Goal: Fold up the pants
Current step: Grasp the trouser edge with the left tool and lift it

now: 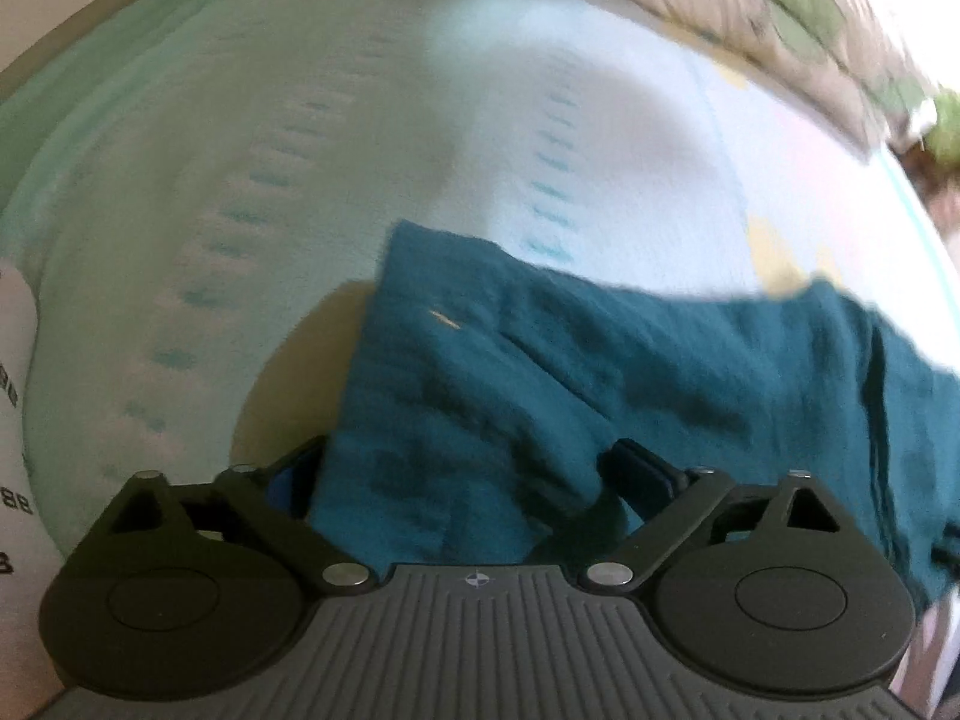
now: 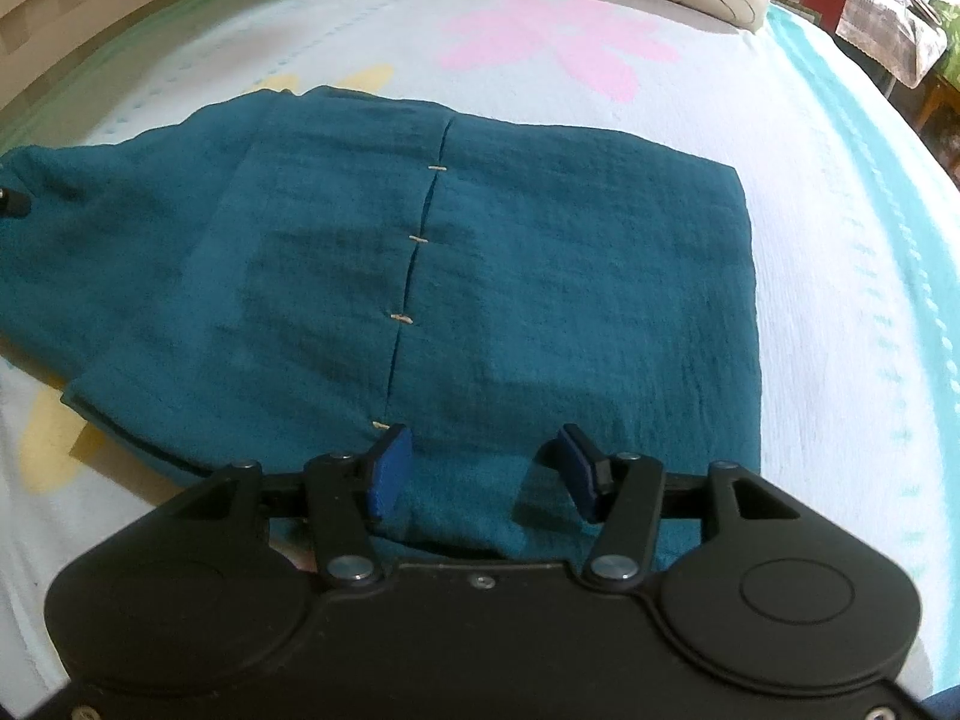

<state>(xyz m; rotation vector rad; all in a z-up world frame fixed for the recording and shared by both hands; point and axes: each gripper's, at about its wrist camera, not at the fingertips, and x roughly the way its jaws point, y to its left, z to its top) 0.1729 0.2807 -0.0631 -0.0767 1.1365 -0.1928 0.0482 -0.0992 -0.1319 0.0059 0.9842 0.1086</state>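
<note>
Both grippers, left (image 1: 462,468) and right (image 2: 480,471), hang open over the pants (image 2: 480,252) (half folded), likely to regrip.

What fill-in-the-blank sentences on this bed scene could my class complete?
1. The pants are ____ in colour.
2. The flower printed beyond them on the bedspread is ____.
3. The pads of the right claw are ____.
4. The left claw stands ____, with cloth between its fingers.

Missing words: teal; pink; blue; open
</note>
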